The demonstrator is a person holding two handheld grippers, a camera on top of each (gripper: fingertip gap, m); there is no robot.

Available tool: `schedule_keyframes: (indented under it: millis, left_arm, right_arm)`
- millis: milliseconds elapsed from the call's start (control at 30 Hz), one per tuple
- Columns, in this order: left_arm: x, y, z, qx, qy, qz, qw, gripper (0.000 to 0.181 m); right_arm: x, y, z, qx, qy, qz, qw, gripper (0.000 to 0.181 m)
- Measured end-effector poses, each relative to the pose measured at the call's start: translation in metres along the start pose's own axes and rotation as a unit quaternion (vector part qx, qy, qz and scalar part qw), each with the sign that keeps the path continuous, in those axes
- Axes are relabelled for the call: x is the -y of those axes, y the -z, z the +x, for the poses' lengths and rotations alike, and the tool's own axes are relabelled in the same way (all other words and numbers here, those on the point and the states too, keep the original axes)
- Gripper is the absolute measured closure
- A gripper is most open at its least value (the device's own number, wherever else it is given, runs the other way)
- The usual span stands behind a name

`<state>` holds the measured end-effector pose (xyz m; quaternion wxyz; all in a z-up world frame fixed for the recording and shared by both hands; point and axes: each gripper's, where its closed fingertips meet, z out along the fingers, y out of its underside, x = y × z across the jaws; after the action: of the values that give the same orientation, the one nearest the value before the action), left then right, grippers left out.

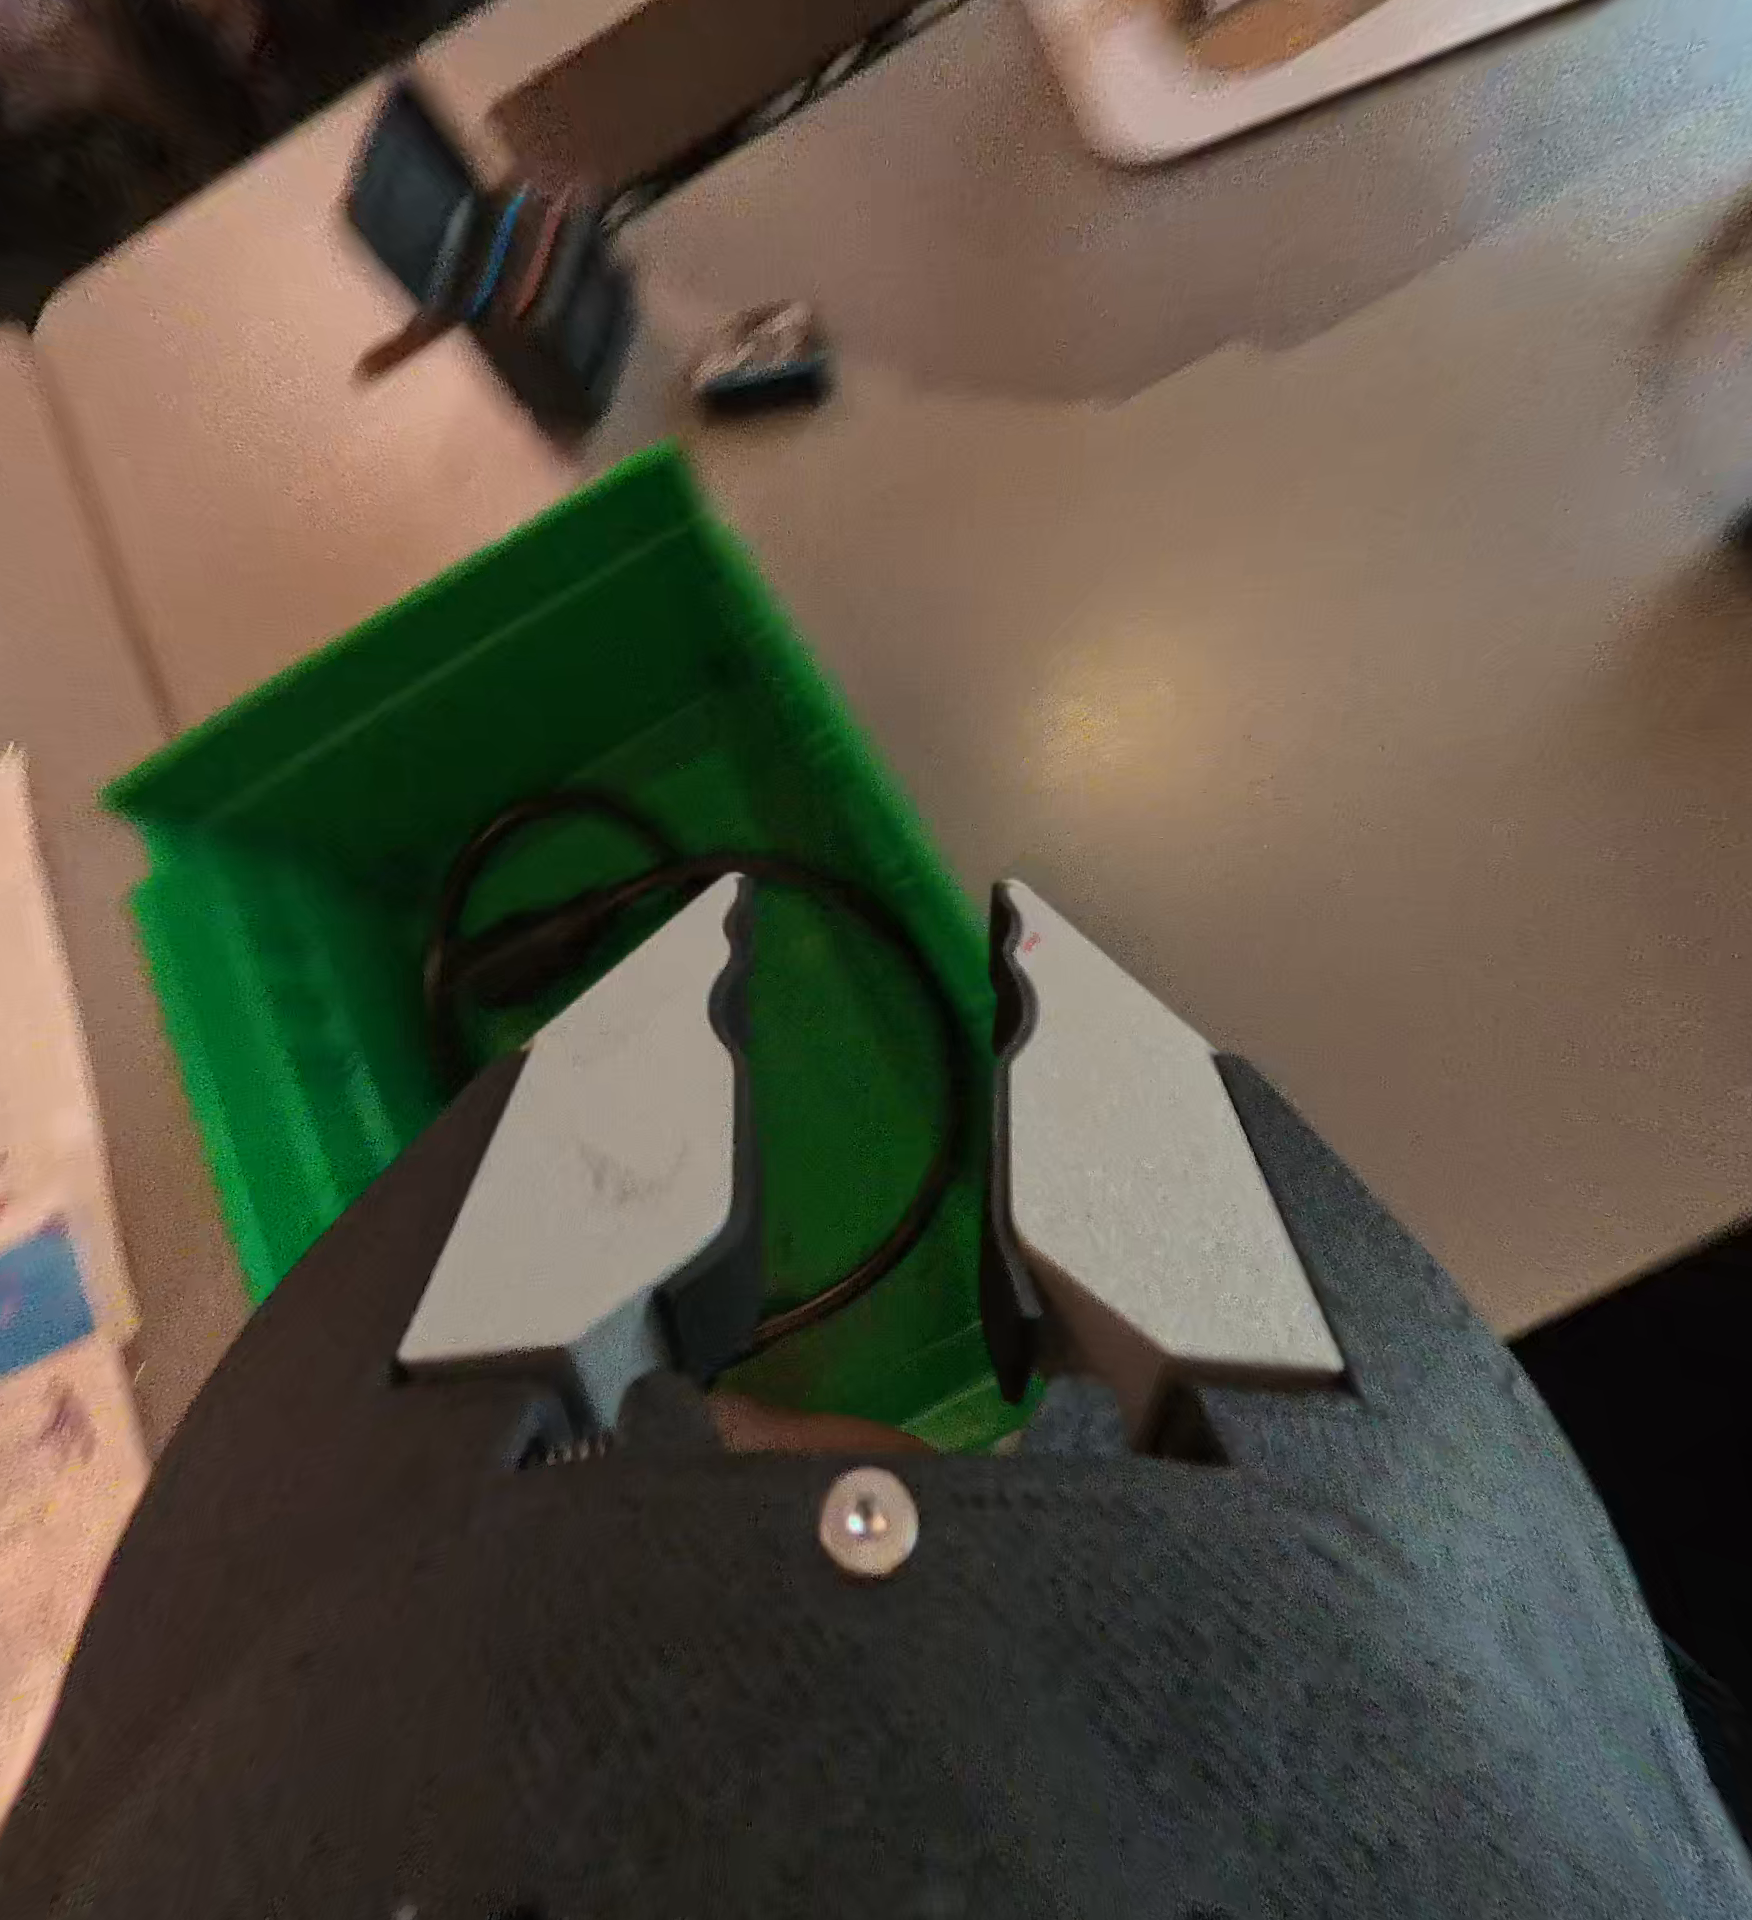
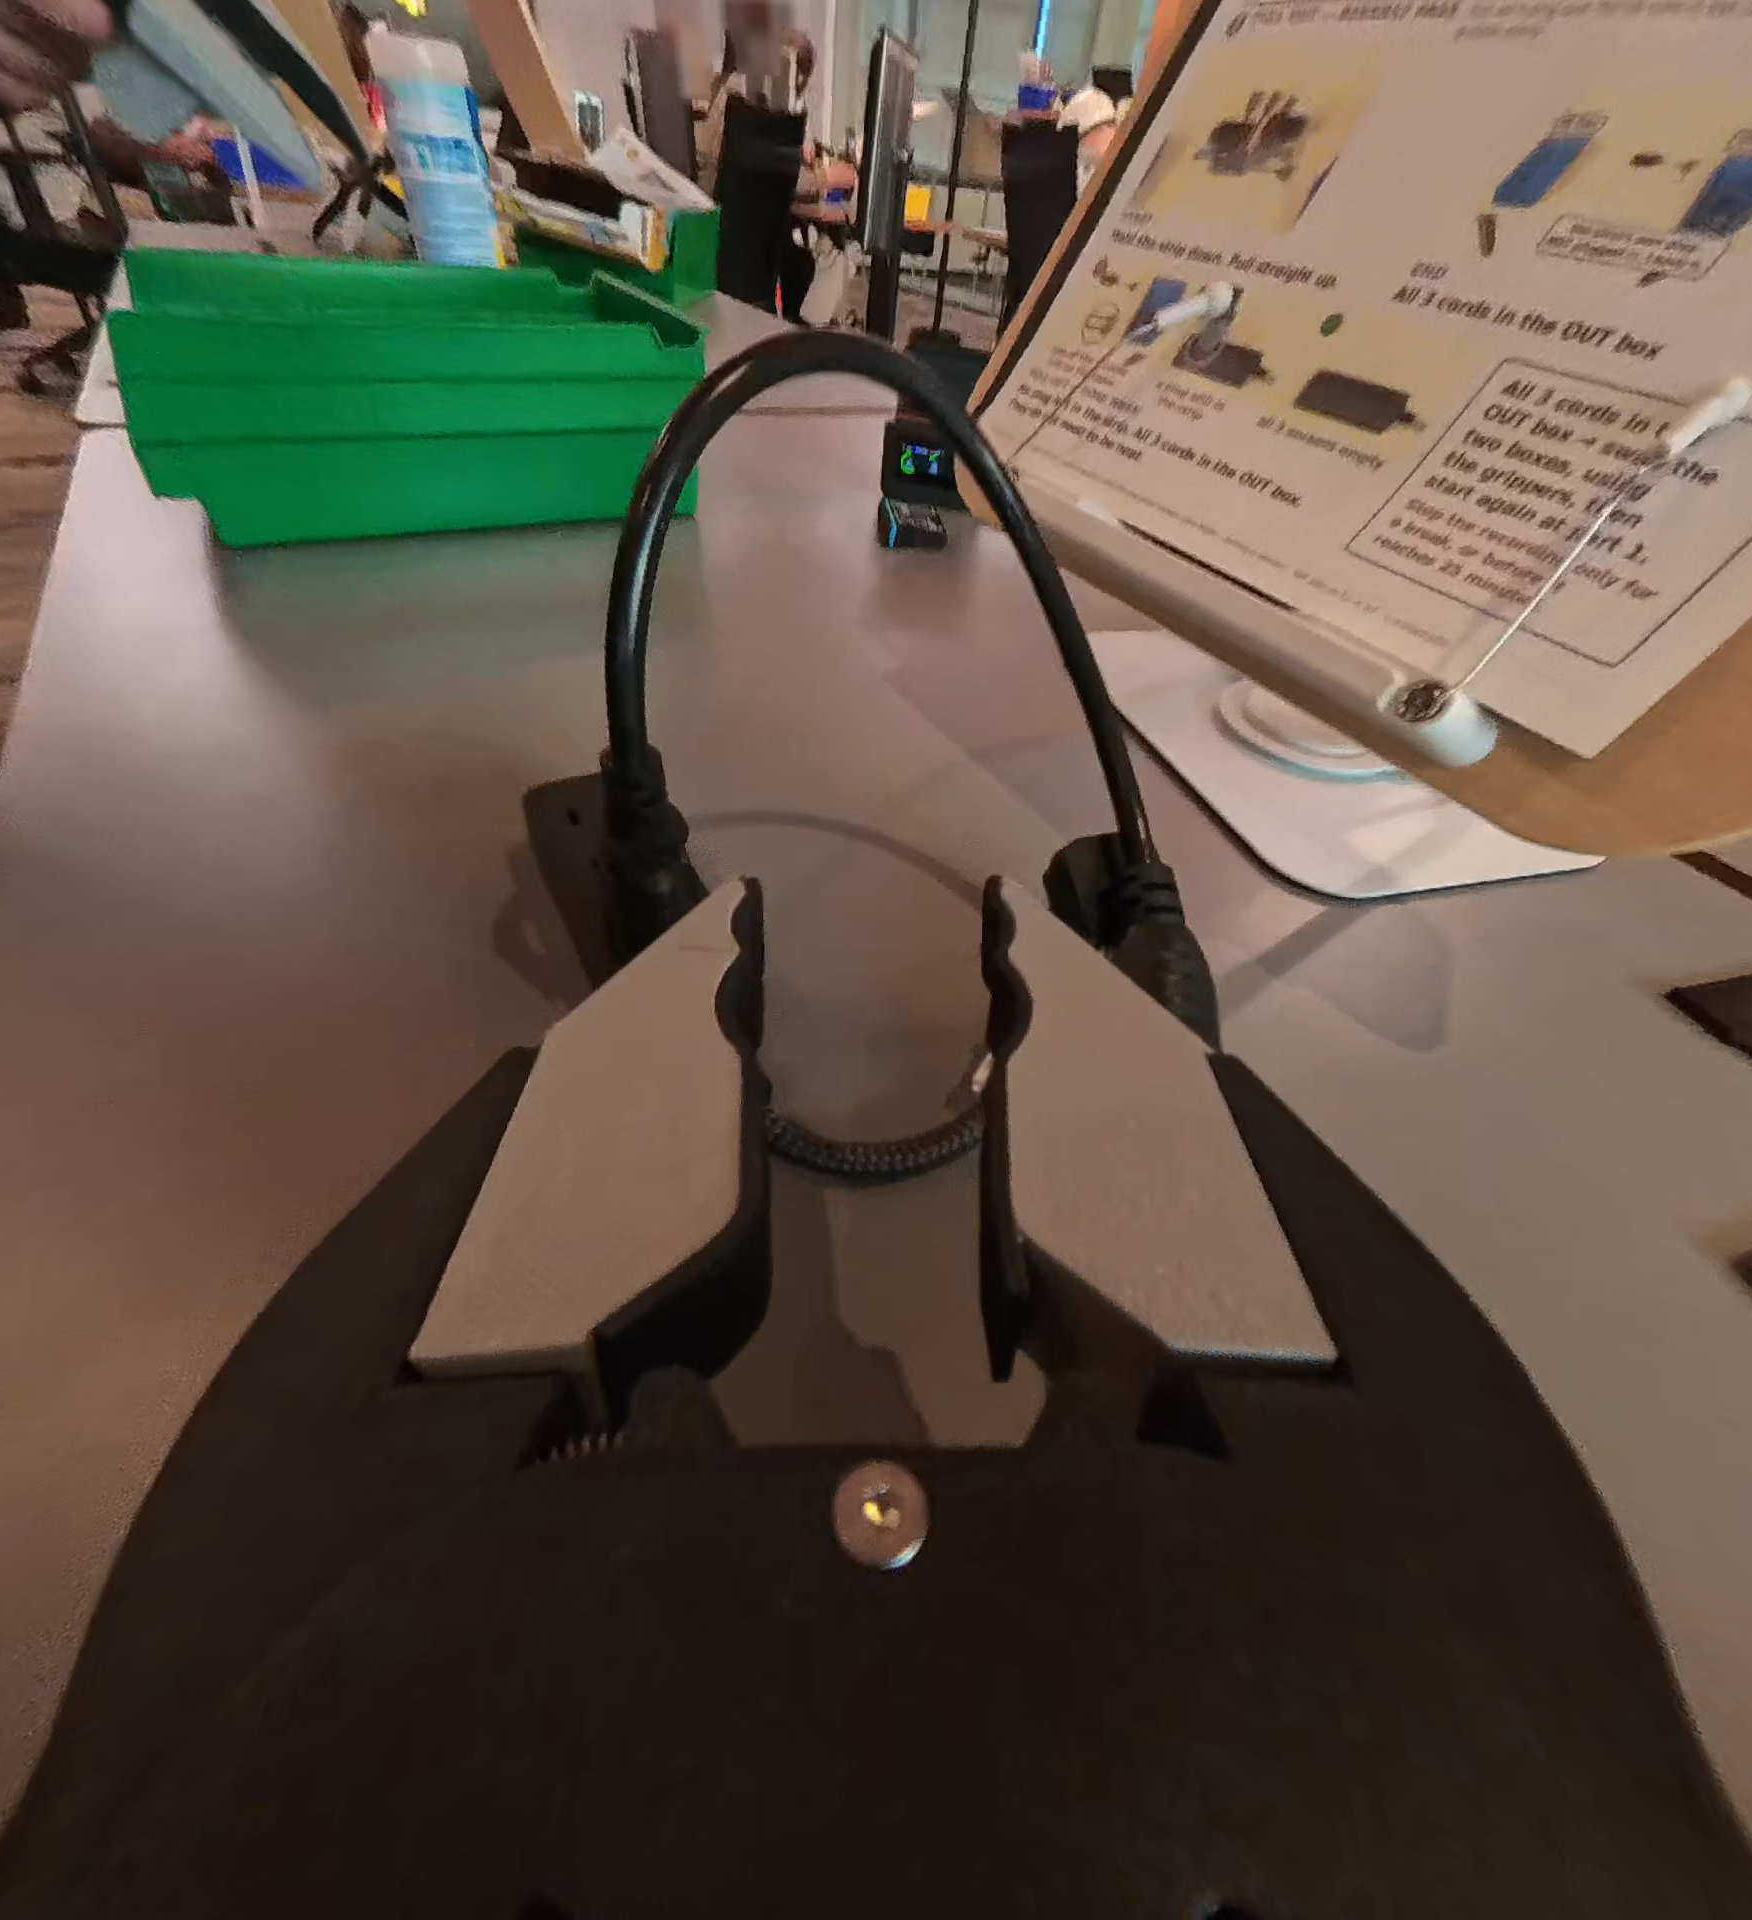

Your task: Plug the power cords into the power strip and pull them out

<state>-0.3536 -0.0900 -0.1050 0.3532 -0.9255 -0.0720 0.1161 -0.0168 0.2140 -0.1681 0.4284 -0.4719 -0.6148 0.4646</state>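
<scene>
Left gripper (image 1: 867,904) fingers wide over the green plastic bin (image 1: 415,790); its coiled thin black cord (image 1: 939,1091) at 12 o'clock could snag; right gripper (image 2: 867,904) fingers wide, might knock the arched black power cord (image 2: 643,582).

Both tools look the same. The left gripper (image 1: 867,914) has a black, rough-textured body that widens behind the fingers (image 1: 633,1122), which are light grey wedges with black wavy inner pads. A silver screw (image 1: 869,1524) sits just behind the finger bases. The right gripper (image 2: 870,914) shows the same screw (image 2: 880,1514).
</scene>
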Motion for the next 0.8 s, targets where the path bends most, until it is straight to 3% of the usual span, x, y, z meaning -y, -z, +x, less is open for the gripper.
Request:
schedule_keyframes:
  millis: [133, 200, 367, 400, 567, 667, 800]
  left_arm:
    - [-0.062, -0.033, -0.059, 0.029, 0.072, -0.095, 0.992, 0.138]
    - [-0.087, -0.051, -0.067, 0.021, 0.087, -0.136, 0.987, 0.138]
    - [-0.133, -0.084, -0.073, 0.026, 0.036, -0.239, 0.97, 0.139]
    - [-0.137, -0.087, -0.068, 0.01, 0.032, -0.25, 0.968, 0.147]
    - [-0.123, -0.073, -0.078, 0.067, -0.064, -0.254, 0.963, 0.149]
    - [-0.083, -0.048, -0.085, 0.141, -0.13, -0.217, 0.957, 0.149]
    - [-0.015, 0.001, -0.095, 0.281, -0.236, -0.169, 0.915, 0.151]
  right_arm:
    - [-0.002, -0.003, -0.007, 0.025, -0.018, -0.004, 1.0, 0.142]
    - [-0.001, -0.003, -0.005, 0.028, -0.032, -0.001, 0.999, 0.142]
    - [0.003, 0.002, 0.001, 0.028, -0.06, 0.02, 0.998, 0.143]
    - [0.003, 0.002, 0.001, 0.029, -0.063, 0.022, 0.997, 0.143]
    - [0.003, 0.002, -0.002, 0.034, -0.061, 0.019, 0.997, 0.145]
    - [0.001, 0.001, -0.005, 0.036, -0.054, 0.012, 0.998, 0.146]
    - [0.0, 0.0, -0.009, 0.038, -0.045, 0.005, 0.998, 0.147]
